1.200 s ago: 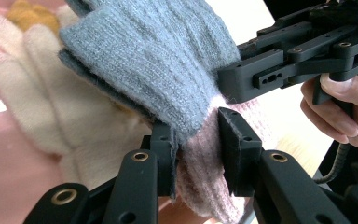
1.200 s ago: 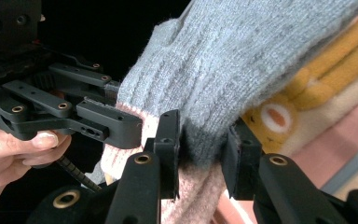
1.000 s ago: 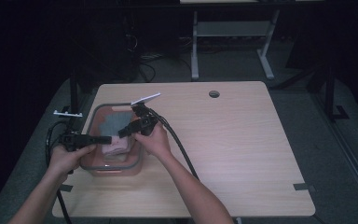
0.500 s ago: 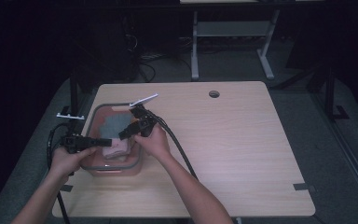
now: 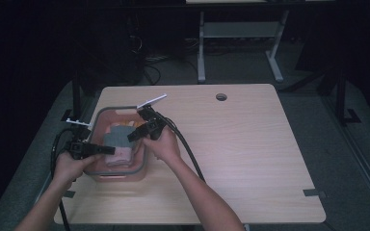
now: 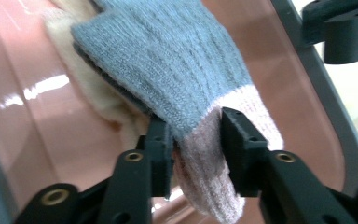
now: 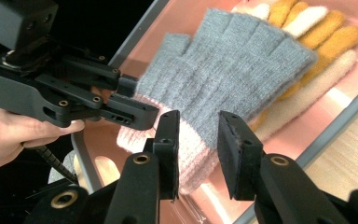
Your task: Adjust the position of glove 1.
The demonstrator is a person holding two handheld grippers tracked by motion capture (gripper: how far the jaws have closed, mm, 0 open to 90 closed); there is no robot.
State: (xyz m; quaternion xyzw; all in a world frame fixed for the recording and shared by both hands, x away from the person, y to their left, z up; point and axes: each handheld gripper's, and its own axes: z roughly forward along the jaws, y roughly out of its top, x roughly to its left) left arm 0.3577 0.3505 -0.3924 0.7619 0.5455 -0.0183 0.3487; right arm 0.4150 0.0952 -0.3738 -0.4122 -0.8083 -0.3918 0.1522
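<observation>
Your right gripper (image 7: 196, 154) has drawn back left of centre, jaws parted around the cuff; left gripper (image 6: 196, 149) pinches the grey glove (image 7: 233, 65).

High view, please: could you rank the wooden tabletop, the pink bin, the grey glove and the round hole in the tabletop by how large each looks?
1. Wooden tabletop, by far the largest.
2. Pink bin.
3. Grey glove, lying inside the bin.
4. Round hole, the smallest.
</observation>
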